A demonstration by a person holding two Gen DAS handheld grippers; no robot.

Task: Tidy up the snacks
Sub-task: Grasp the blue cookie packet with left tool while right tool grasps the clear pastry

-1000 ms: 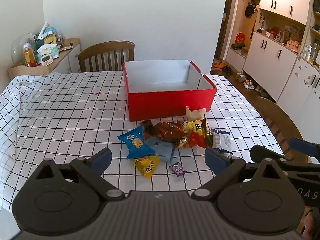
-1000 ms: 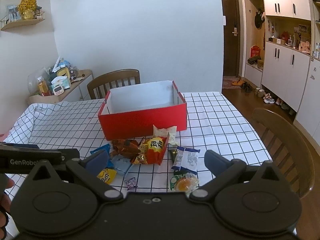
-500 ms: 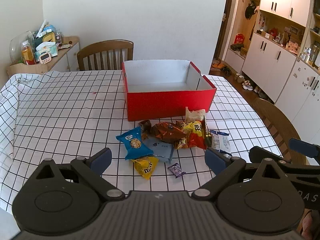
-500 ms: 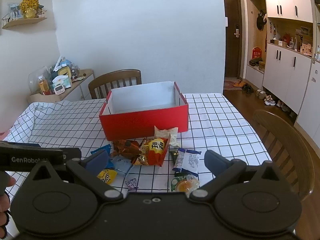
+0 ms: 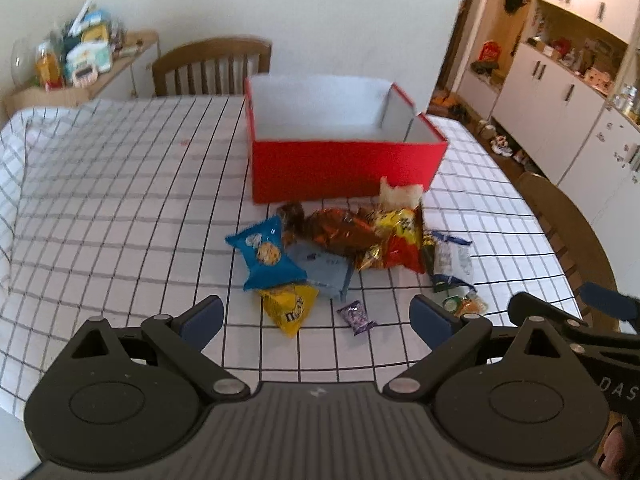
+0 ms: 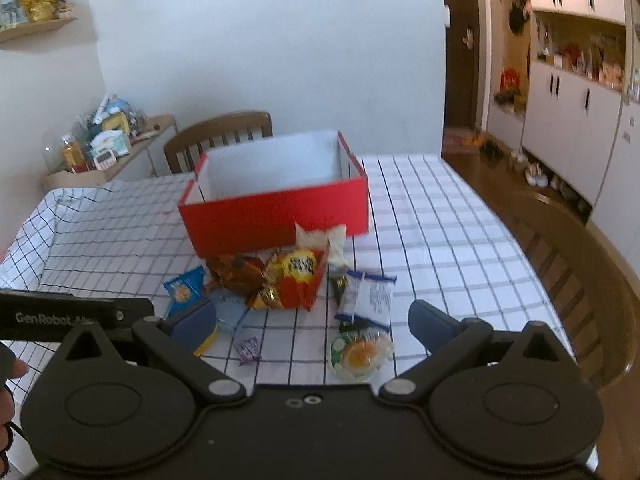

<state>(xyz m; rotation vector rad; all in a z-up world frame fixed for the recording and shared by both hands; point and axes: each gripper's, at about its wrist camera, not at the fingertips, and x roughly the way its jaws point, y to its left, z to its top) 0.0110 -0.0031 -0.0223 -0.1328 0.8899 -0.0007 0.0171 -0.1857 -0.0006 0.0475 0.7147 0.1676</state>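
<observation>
Both tools gape wide with nothing in them — our left tool hovers low over the near edge of the worktop, our right tool just beside it. Right ahead of the left tool lie a yellow pack and a tiny purple sweet; past them the blue cookie bag and the red-and-yellow bag sit in one loose heap. Under the right tool: a round jelly cup and a white-blue sachet. Beyond the heap, touching its far side, stands the red box — what we see of its inside is bare. We judge nothing is sorted yet; every snack is left to move.
</observation>
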